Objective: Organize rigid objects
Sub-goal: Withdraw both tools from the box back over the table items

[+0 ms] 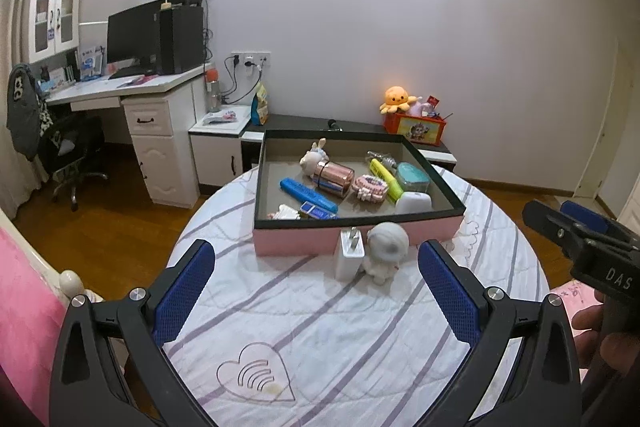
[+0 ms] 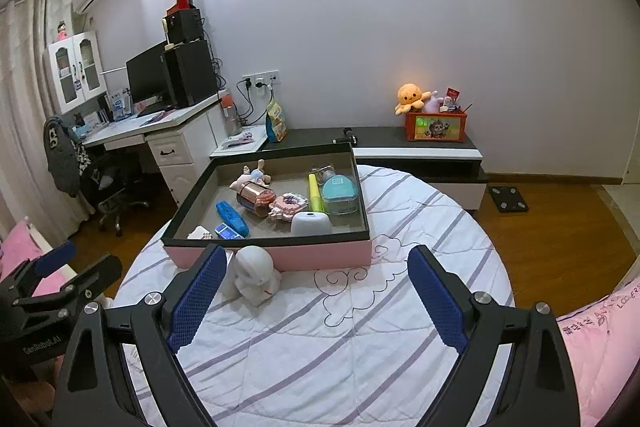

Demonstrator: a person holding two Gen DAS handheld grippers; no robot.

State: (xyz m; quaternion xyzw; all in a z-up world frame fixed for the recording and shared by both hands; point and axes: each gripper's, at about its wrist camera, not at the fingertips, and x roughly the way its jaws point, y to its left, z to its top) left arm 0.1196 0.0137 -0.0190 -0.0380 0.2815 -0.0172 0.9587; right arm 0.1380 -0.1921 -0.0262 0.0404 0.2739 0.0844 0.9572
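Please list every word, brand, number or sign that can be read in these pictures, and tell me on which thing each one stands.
"DAS": on the black body of the right tongs, at the picture's edge.
"GenRobot.AI": on the black body of the left tongs.
Purple letters on the pink cover: too distorted to read.
Print on the blue pen in the box: too small.
Snack bag: too blurred.
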